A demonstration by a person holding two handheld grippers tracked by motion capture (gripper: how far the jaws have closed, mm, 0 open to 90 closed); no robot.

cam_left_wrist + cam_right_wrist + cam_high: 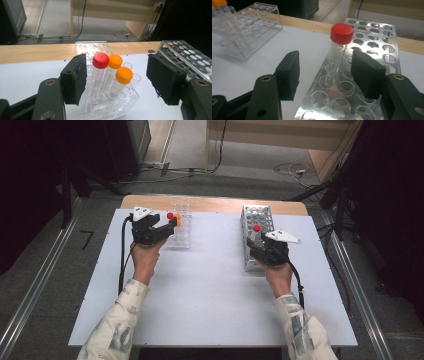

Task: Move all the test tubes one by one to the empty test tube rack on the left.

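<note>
A clear plastic rack (112, 105) stands at the table's far left and holds a red-capped tube (100, 61) and two orange-capped tubes (123, 75). My left gripper (117, 80) is open, with its pads on either side of those tubes; the left pad is close beside the red-capped one. In the high view that gripper (172, 222) sits at the rack's (181, 237) left side. A metal rack (372, 32) lies at the right with one red-capped tube (341, 33) standing in it. My right gripper (327, 72) is open, its pads flanking this tube without pressing it.
A wooden strip (210, 202) runs along the table's far edge behind both racks. Bare white table (210, 285) lies between and in front of the hands. Cables (121, 255) trail from both grippers towards the near edge. The metal rack (260, 215) has several vacant holes.
</note>
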